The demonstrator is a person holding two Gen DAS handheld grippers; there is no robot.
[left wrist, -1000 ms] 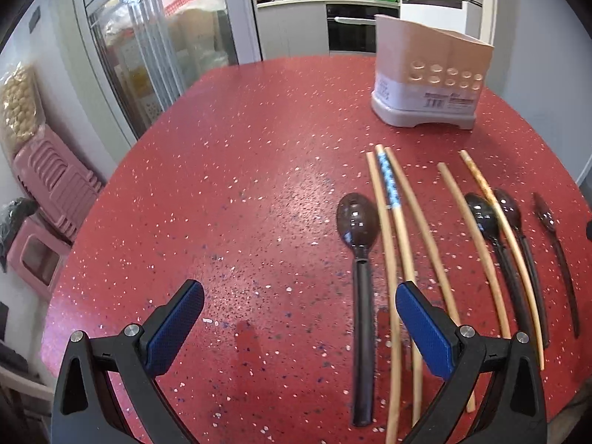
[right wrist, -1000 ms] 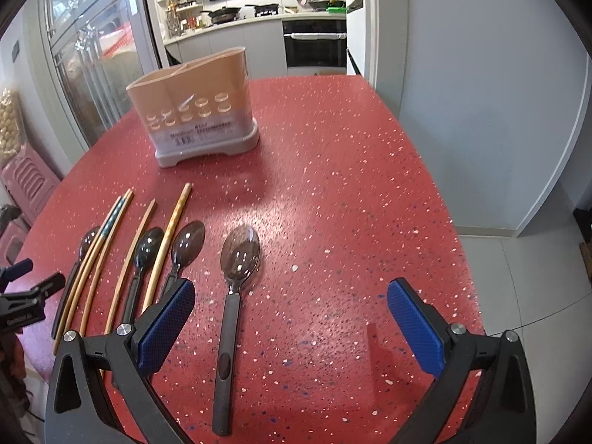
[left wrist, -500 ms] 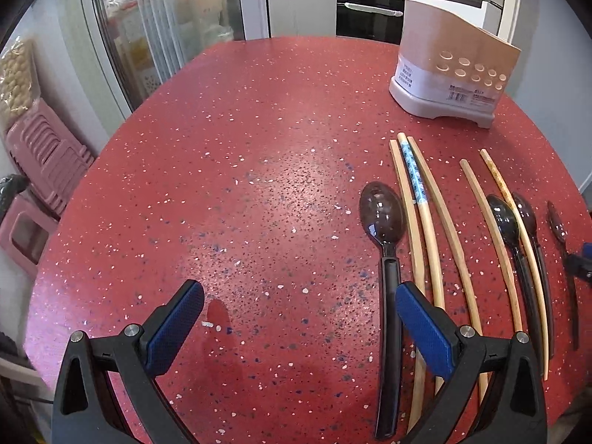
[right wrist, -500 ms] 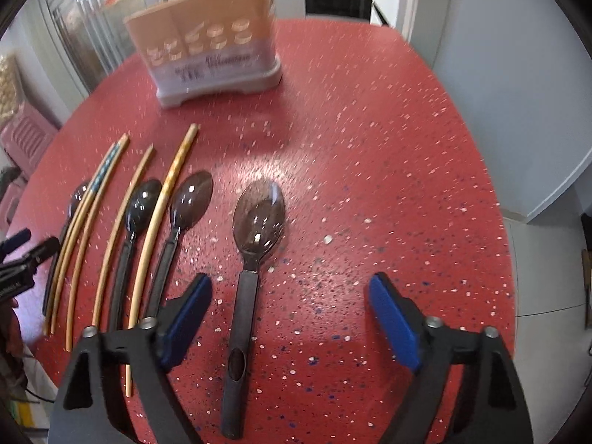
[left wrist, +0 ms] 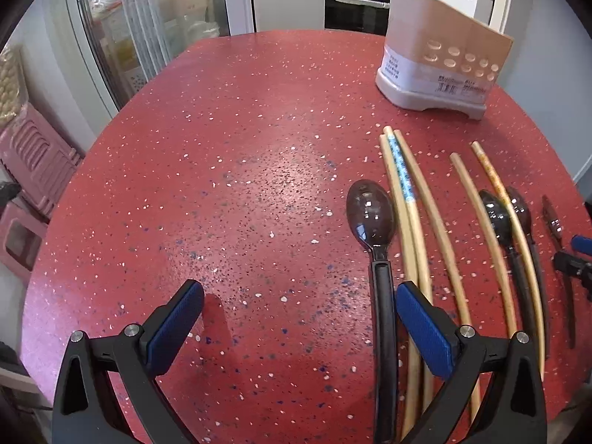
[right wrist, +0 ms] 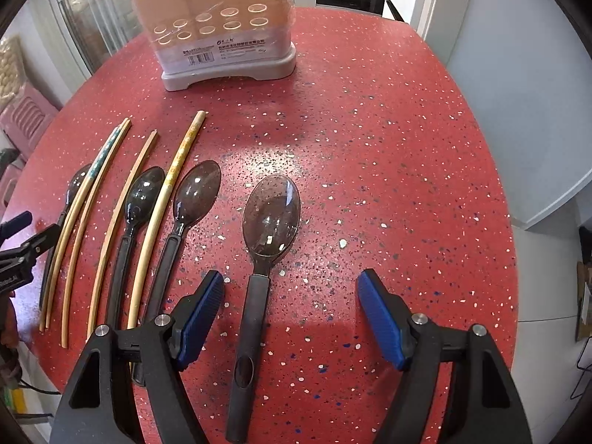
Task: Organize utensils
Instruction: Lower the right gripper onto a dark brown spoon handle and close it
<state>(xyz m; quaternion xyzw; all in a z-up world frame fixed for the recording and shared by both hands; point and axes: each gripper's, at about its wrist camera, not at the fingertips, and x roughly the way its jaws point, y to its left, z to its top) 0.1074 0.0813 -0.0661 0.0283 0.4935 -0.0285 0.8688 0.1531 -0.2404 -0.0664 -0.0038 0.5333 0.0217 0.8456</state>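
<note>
1. where the red speckled desk (right wrist: 388, 140) carries the utensils, a beige and white utensil holder (right wrist: 222, 29) stands at the far side, with round holes in its front wall.
2. a white label on the holder bears a barcode and a line of small print, too small to read; in the left wrist view the same holder (left wrist: 440, 63) shows a barcode sticker too.
3. the right gripper (right wrist: 290, 309) has its jaws apart, just narrowed from wider, with the handle of a dark translucent spoon (right wrist: 272, 214) lying between the blue pads, touched by neither.
4. left of that spoon lie two more dark spoons (right wrist: 196, 196) and several wooden chopsticks (right wrist: 177, 162), side by side, one chopstick with a blue pattern.
5. the left gripper (left wrist: 299, 314) stands wide open over the desk; a fourth dark spoon (left wrist: 372, 218) lies with its handle just inside the right-hand pad, not pressed.
6. the spoons carry no writing that can be made out.
</note>
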